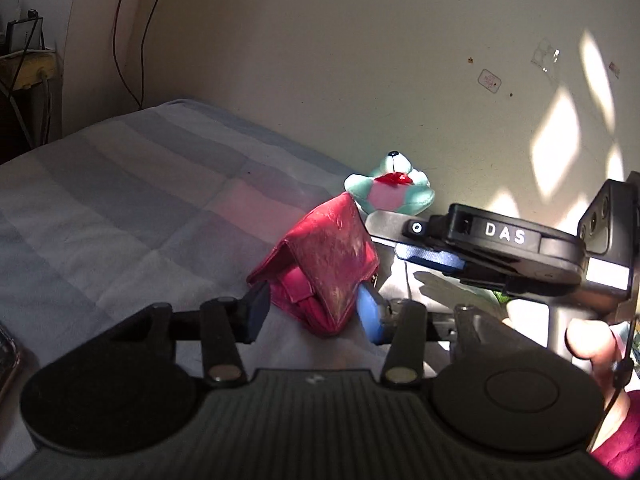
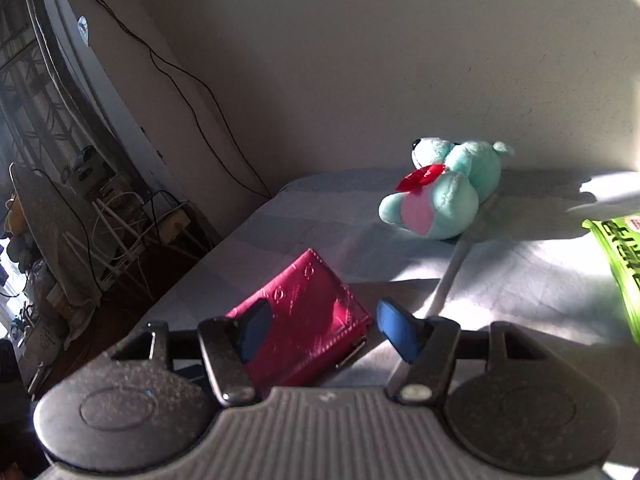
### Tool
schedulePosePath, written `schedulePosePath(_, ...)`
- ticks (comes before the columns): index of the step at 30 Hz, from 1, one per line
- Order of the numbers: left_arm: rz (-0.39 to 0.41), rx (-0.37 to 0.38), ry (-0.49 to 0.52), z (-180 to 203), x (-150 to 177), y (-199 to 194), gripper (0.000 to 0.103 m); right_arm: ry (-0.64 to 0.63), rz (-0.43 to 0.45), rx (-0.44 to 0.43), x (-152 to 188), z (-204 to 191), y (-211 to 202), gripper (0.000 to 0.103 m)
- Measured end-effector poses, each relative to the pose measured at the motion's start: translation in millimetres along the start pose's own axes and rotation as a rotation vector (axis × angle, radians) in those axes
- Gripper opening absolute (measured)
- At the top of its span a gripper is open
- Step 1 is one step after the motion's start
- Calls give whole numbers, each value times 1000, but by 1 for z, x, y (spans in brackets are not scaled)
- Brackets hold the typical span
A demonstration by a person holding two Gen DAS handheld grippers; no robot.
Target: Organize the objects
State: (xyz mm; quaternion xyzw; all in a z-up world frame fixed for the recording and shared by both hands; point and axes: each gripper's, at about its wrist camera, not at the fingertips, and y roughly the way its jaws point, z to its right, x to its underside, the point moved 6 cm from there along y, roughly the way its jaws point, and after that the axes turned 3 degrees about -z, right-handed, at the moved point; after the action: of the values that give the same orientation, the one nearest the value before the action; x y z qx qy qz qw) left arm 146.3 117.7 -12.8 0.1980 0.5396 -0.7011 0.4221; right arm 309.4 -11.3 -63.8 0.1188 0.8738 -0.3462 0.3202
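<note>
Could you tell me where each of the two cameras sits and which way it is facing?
Left wrist: on the left claw, looking down across the bed to the wall; its fingers flank the red wallet; right claw and a hand show.
Right wrist: on the right claw, facing the bed corner.
Shared: wallet, teal plush bear.

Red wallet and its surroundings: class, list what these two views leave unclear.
- Red wallet: left wrist view, near end hidden behind left gripper fingers.
- Green packet: right wrist view, cut off by right edge.
- Teal plush bear: left wrist view, partly hidden by wallet.
</note>
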Motion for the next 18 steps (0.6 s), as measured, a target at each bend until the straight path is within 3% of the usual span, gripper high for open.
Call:
schedulePosePath(4,-15,20,-51,-5,-2,17,38,62,-10,-71,-8,13,27,59)
schedulePosePath(6,-10,49,-76,-7,-1,22,36,91,-18,-148,-7,16,29,46)
schedulePosePath(8,3,51,-70,-7,1,20,35,92,-15,-152,-5,18,26,42)
schedulePosePath(12,-3,71,-51,-6,4,11,35,72,-14,-123,4,17,4,30)
schedulePosePath(18,-54,170,56,22,19,2,37,-16,-1,18,44,12,-55,27)
